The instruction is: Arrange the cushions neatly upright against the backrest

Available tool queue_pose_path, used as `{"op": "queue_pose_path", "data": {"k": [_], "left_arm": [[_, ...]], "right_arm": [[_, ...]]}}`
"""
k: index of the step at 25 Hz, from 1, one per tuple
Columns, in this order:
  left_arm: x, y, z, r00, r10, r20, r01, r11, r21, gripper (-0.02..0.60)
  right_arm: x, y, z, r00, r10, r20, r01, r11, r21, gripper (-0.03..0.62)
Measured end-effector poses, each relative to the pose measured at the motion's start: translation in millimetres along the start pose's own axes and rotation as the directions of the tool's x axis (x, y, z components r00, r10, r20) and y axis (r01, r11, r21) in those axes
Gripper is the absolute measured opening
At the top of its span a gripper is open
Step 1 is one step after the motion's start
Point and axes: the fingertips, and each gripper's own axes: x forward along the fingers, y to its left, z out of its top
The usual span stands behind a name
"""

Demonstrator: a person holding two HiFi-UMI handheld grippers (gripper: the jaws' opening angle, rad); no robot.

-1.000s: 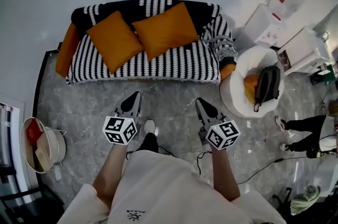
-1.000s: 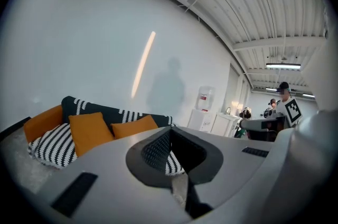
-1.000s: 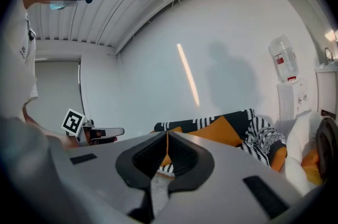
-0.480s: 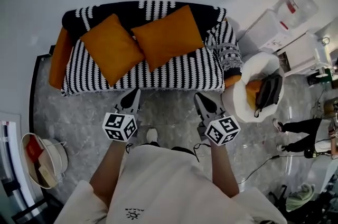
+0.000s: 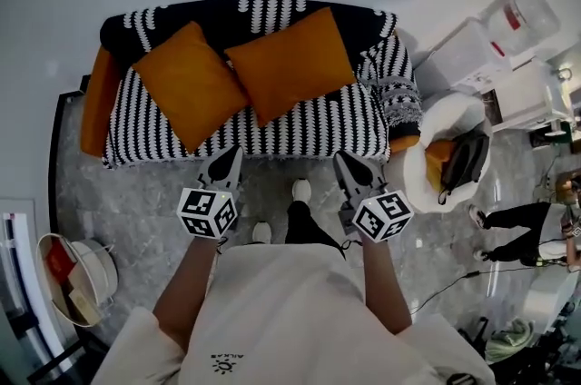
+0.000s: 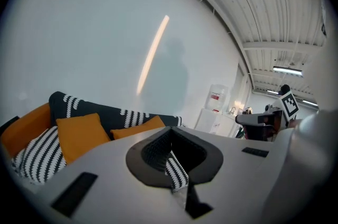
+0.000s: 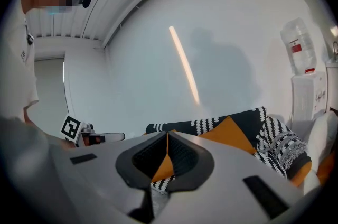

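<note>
Approach step, I'd say: left tool (image 5: 226, 165) and right tool (image 5: 347, 165) both pressed together, empty, short of the sofa (image 5: 309, 115). Left cushion (image 5: 189, 83) and right cushion (image 5: 290, 64), plump orange squares, lie skewed on the zigzag-patterned seat, corners touching. Next: open up, pinch a soft edge, stand each against the backrest (image 5: 218, 15).

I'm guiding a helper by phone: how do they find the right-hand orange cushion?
Find the black-and-white striped sofa against the wall. Two orange cushions sit askew on it. Yours is the right cushion, nearest the white water dispenser, unlike the left cushion.
</note>
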Motion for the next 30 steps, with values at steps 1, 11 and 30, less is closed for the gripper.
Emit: {"op": "queue_pose_path", "data": {"k": [1, 11, 30], "left_arm": [[5, 2, 0, 1.0, 0.007, -0.004, -0.007, 1.0, -0.004, 0.018], [104, 11, 24, 0.996, 0.088, -0.015, -0.089, 0.995, -0.041, 0.018], [253, 84, 32, 0.933, 0.35, -0.086, -0.36, 0.917, -0.174, 0.018]], "right_arm": [[6, -6, 2, 1.0, 0.003, -0.003, -0.003, 1.0, 0.002, 0.025], [82, -105, 44, 0.995, 0.091, -0.044, -0.092, 0.996, -0.021, 0.025], [238, -286, 87, 0.961, 0.184, -0.207, -0.201, 0.977, -0.066, 0.025]]}}
